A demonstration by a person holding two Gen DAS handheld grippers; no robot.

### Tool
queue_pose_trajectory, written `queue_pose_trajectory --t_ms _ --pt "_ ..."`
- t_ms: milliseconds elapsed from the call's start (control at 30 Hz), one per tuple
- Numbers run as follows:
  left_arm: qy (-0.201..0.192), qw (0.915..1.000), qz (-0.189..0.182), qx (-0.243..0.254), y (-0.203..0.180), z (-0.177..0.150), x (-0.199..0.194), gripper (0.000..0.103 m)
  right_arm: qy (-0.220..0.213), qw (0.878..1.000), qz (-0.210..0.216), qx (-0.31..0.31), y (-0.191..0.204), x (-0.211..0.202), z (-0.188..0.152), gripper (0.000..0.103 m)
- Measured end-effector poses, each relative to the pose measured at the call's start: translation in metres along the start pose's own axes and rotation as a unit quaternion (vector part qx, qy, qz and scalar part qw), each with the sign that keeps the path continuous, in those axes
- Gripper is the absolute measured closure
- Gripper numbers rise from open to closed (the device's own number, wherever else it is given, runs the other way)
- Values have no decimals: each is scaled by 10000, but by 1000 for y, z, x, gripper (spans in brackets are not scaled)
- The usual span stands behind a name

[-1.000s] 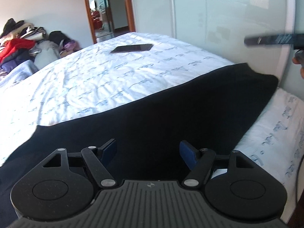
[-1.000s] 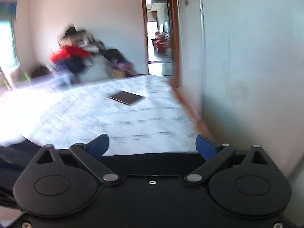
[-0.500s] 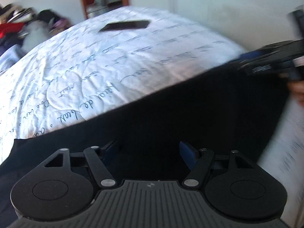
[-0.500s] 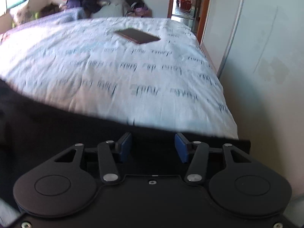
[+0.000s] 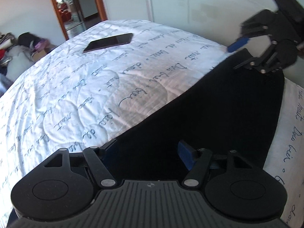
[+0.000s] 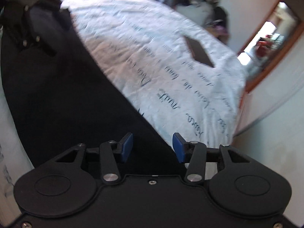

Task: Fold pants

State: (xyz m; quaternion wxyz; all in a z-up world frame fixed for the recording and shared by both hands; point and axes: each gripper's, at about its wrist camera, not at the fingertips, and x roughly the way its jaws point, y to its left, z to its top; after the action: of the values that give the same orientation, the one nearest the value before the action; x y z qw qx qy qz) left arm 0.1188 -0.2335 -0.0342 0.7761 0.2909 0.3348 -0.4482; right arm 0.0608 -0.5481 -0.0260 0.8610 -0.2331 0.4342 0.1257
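Observation:
Black pants (image 5: pixel 218 114) lie in a long band across the white printed bedspread (image 5: pixel 95 87), running from near left to far right. My left gripper (image 5: pixel 147 153) hovers low over the near part, open, with cloth under the gap and its left finger at the cloth's edge. In the same view my right gripper (image 5: pixel 237 55) sits at the far end of the pants. The right wrist view shows the right gripper (image 6: pixel 152 149) over the edge of the pants (image 6: pixel 76 104). Its jaws are closing, the cloth edge lies between them, and the blue pads (image 6: pixel 126 148) stand apart.
A dark flat phone or tablet (image 5: pixel 109 42) lies on the bed farther back. A heap of clothes (image 5: pixel 17 55) sits past the bed by a wood-framed doorway (image 5: pixel 76 9). A pale wall or wardrobe (image 5: pixel 190 5) runs along the bed's right side.
The right gripper rolled, dropped from above the bed onto the pants' end, and its jaws narrowed. The left gripper tilted down and shifted toward the cloth's edge.

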Motion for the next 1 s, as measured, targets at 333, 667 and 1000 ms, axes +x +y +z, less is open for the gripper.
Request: queue_pose_trajectory --t_ms 333,667,1000 --pt "-339 9836 -850 1553 -5 16 22 34 231 9991 334 -158 2 8 6 97" --pt "-236 9646 -1514 2148 -9 39 56 62 -337 9975 -567 -254 27 -16 -1 102" --pt "-237 9663 -1462 2107 -15 47 56 101 -497 9949 -853 -198 34 -23 -1 102"
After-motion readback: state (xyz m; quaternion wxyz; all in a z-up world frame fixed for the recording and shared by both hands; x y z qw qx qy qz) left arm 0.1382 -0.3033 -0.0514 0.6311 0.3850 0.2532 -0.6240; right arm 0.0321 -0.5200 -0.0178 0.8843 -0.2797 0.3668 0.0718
